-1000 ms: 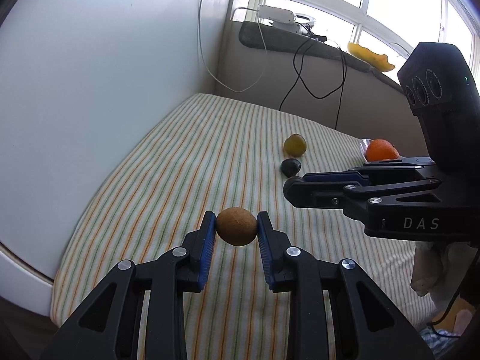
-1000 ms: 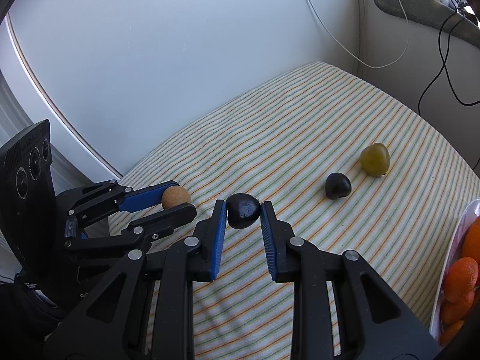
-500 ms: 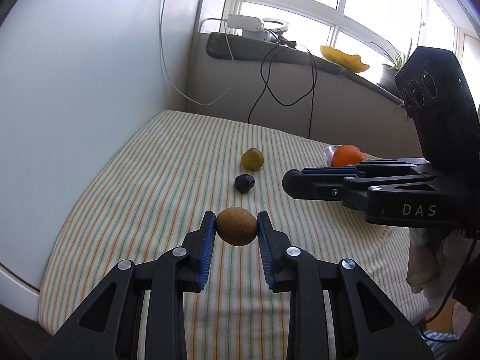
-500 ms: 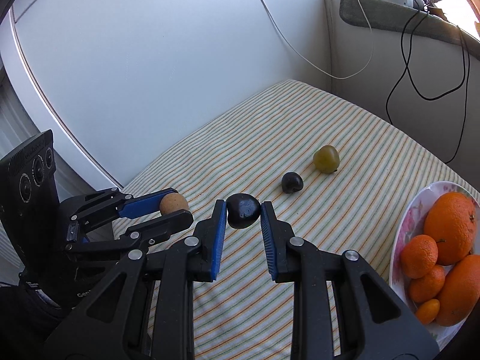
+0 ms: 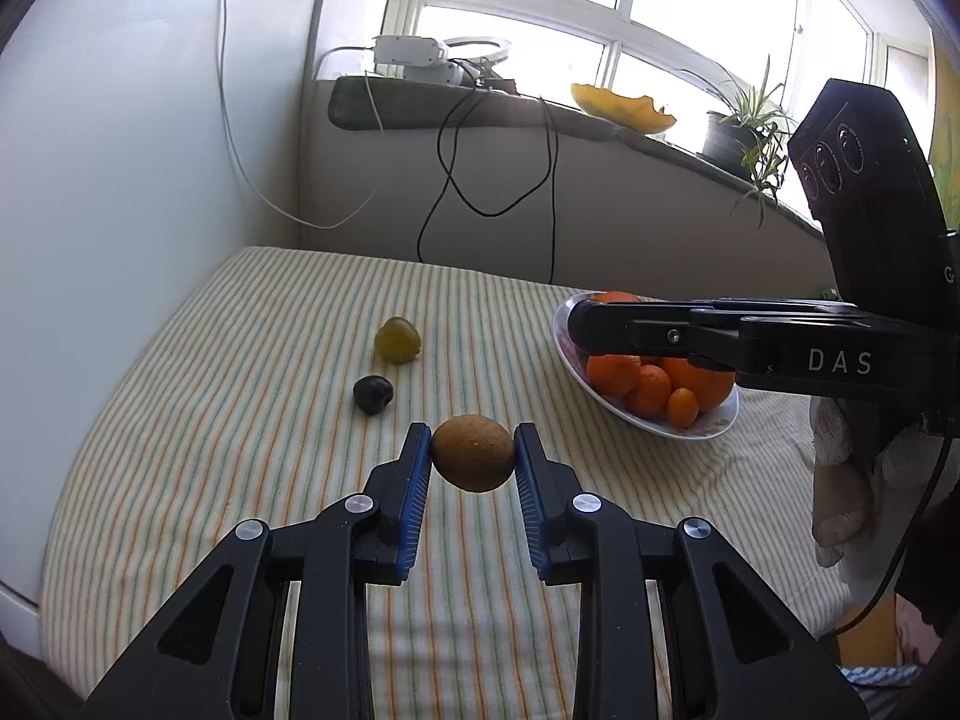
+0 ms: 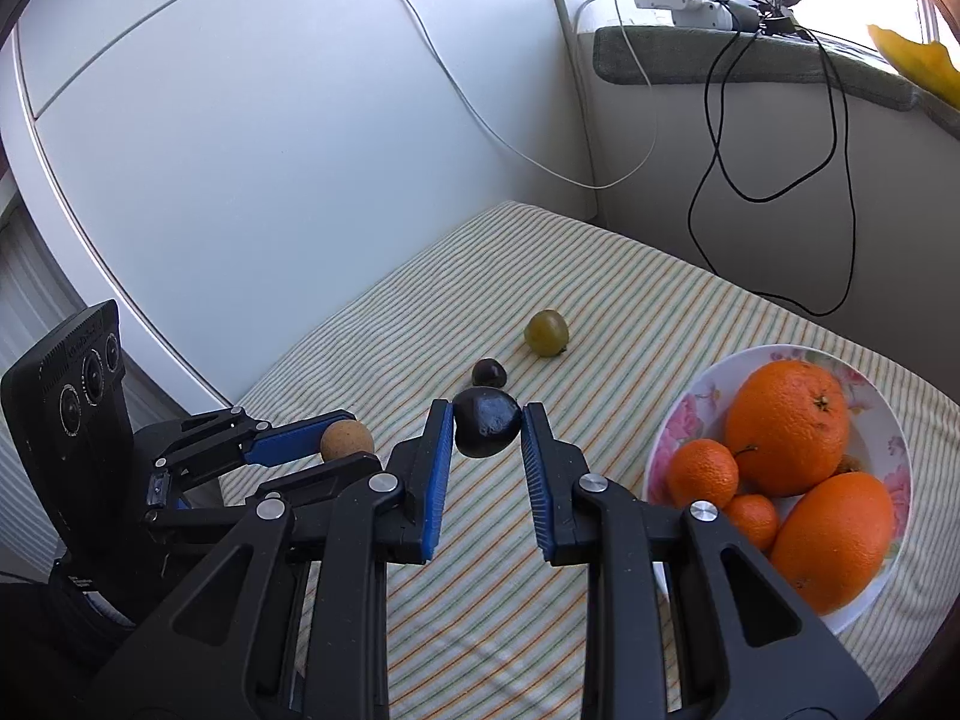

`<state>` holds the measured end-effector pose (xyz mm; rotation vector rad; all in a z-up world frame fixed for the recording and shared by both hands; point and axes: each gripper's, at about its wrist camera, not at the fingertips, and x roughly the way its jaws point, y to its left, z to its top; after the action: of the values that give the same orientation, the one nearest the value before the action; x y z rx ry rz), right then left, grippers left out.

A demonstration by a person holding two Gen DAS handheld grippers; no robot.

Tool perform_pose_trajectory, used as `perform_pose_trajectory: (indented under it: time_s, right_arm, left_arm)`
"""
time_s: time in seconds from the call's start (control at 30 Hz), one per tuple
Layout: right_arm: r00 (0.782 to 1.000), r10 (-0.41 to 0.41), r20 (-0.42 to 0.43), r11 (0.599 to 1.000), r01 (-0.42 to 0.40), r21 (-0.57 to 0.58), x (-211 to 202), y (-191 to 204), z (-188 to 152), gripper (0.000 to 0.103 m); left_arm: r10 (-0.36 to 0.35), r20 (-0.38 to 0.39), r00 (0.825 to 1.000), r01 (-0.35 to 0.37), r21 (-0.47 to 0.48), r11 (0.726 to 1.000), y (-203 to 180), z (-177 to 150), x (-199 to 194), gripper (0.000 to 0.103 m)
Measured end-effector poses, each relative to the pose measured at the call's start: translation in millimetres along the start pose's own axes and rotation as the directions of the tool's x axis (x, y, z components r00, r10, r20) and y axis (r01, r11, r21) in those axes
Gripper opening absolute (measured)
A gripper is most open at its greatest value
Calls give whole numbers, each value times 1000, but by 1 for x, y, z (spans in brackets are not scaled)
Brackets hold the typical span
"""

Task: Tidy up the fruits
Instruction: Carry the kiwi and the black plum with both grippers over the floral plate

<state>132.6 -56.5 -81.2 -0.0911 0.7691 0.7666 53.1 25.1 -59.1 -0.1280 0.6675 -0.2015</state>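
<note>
My left gripper (image 5: 473,461) is shut on a brown kiwi (image 5: 473,452) and holds it above the striped cloth; it also shows in the right wrist view (image 6: 346,439). My right gripper (image 6: 485,433) is shut on a dark plum (image 6: 485,423), held above the cloth left of the floral bowl (image 6: 678,414). The bowl holds several oranges (image 6: 786,426) and tangerines. A second dark plum (image 5: 372,393) and a green fruit (image 5: 396,340) lie on the cloth beyond both grippers. In the left wrist view the right gripper's fingers (image 5: 636,330) reach across in front of the bowl (image 5: 714,427).
The striped cloth (image 5: 252,408) covers a table set in a corner, white wall to the left. Black and white cables (image 6: 774,138) hang from the windowsill behind. A white device (image 5: 411,57) and a potted plant (image 5: 741,132) stand on the sill.
Both grippers have swung to the right with their fruits still held. The bowl of oranges has come fully into both views.
</note>
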Motion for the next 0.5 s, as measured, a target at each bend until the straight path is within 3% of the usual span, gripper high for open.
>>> perform_pose_trajectory:
  time_s: [0.5]
  right_arm:
    - [993, -96, 69, 992, 90, 91, -57, -62, -9, 24]
  left_arm:
    - [-83, -28, 996, 84, 66, 994, -51, 8, 24, 26]
